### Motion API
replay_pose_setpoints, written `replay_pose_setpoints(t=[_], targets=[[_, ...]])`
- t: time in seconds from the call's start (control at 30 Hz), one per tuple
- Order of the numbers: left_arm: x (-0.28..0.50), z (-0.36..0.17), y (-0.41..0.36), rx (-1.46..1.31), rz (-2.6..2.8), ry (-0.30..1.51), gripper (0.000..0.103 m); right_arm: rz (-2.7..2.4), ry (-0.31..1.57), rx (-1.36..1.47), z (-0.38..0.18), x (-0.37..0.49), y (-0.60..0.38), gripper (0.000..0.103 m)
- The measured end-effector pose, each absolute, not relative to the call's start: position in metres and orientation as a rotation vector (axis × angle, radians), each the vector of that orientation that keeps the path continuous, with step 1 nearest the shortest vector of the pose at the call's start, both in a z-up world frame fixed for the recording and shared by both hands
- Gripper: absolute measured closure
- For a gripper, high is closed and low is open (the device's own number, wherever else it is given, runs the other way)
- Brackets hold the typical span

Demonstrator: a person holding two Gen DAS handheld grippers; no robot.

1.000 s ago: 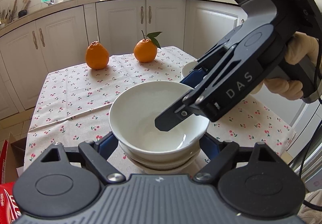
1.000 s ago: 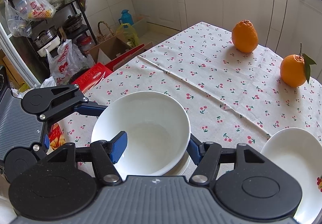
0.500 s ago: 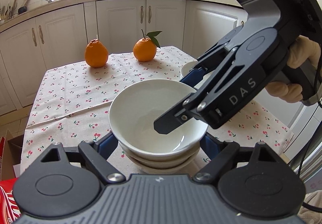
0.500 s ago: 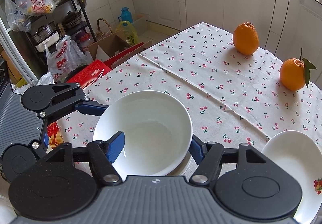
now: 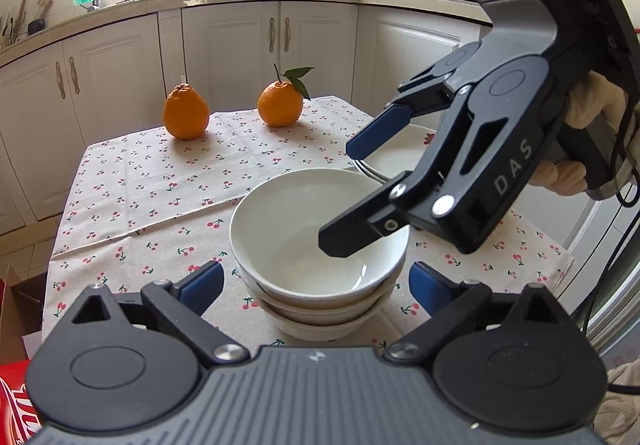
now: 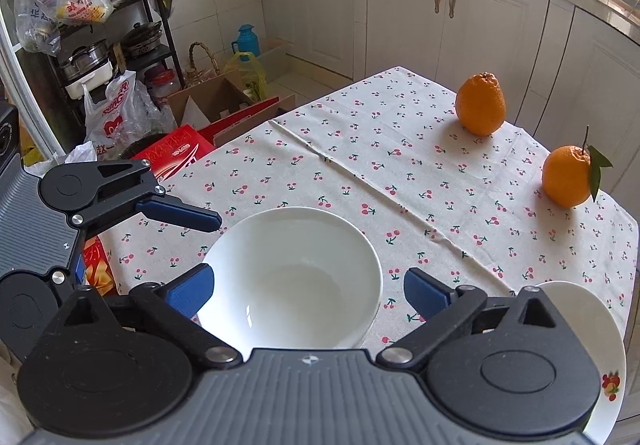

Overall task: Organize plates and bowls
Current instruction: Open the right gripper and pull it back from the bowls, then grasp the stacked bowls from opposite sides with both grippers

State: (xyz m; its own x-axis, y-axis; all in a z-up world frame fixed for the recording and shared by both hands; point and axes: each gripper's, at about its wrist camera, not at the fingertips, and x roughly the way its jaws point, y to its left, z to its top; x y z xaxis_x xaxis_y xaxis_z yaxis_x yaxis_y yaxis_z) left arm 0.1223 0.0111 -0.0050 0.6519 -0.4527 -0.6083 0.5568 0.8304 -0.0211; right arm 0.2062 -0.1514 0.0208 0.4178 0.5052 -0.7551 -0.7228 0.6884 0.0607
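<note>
Left gripper (image 5: 316,283): jaws wide, just been opening, blue pads on either side of the bowl stack (image 5: 320,285) and clear of it. Stack is three white bowls nested, sitting between the pads on the cherry-print tablecloth (image 5: 160,197).

Right gripper (image 5: 352,201): jaws wide too, just been opening. Top bowl (image 6: 292,277) sits between its pads, no contact; one finger hangs over the bowl's inside, the other is up above the far rim.

Beyond the right gripper, to its right: white plates (image 6: 600,345) near the table edge. Far past both grippers: two oranges (image 5: 186,117), well apart from the bowls.
</note>
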Motion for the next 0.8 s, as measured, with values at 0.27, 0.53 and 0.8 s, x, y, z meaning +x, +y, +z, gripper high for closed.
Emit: replay_pose_setpoints(t=[0.27,0.53,0.8], targets=[[0.12,0.003,0.033,0.215,-0.587,0.671,0.004,0.766,0.767,-0.376,0.021,0.175,-0.159,0.0],[0.135,0.023,0.065,0.151,-0.562,0.751,0.002,0.748,0.744,-0.413,0.007,0.15,-0.17,0.0],[0.151,0.0,0.055,0.245,-0.608,0.792,0.001,0.741,0.751,-0.454,-0.011,0.147,-0.176,0.0]])
